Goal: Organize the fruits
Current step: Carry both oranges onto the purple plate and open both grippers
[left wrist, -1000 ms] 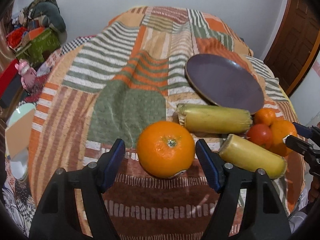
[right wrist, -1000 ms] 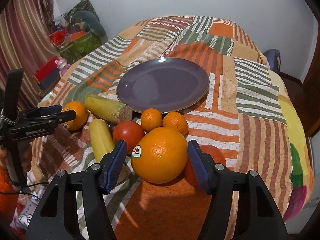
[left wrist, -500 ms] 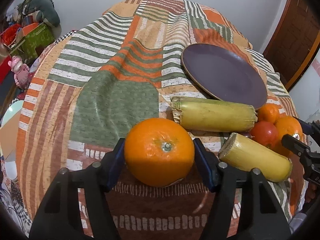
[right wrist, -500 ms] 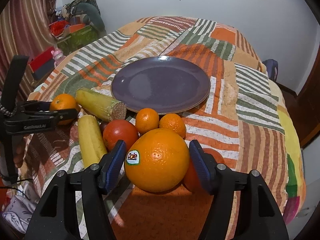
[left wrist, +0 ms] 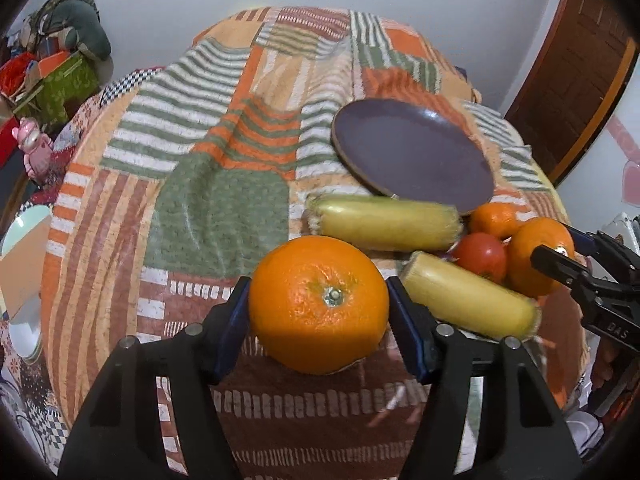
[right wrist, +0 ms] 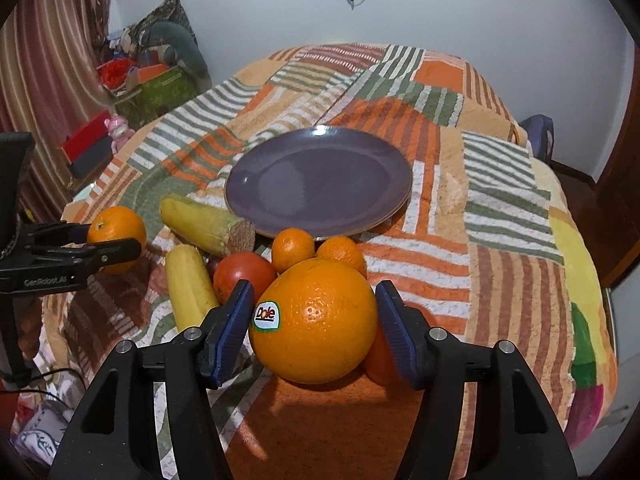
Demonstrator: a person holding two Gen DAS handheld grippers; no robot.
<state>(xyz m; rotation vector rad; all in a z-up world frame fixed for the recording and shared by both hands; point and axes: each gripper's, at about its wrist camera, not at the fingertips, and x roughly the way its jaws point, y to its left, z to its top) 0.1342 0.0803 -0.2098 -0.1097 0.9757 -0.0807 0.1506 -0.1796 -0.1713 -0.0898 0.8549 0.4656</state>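
My left gripper (left wrist: 318, 300) is shut on a large orange (left wrist: 319, 305), lifted a little off the bedspread. My right gripper (right wrist: 314, 320) is shut on another large orange with a Dole sticker (right wrist: 316, 322). An empty purple plate (right wrist: 318, 180) lies beyond the fruit; it also shows in the left wrist view (left wrist: 412, 156). Between the grippers lie two yellow corn cobs (right wrist: 208, 224) (right wrist: 188, 288), a red tomato (right wrist: 242, 274) and two small tangerines (right wrist: 292, 249) (right wrist: 340, 252). A reddish fruit (right wrist: 378, 360) sits partly hidden behind my right orange.
The fruit lies on a bed with a striped patchwork cover (right wrist: 500, 240). A green box and cushions (right wrist: 160, 84) stand by the far left wall. A wooden door (left wrist: 572, 80) is at the right. The bed's edge drops off on the right.
Both grippers closed on their oranges and lifted them slightly. Both views rose and pulled back a little from the fruit pile.
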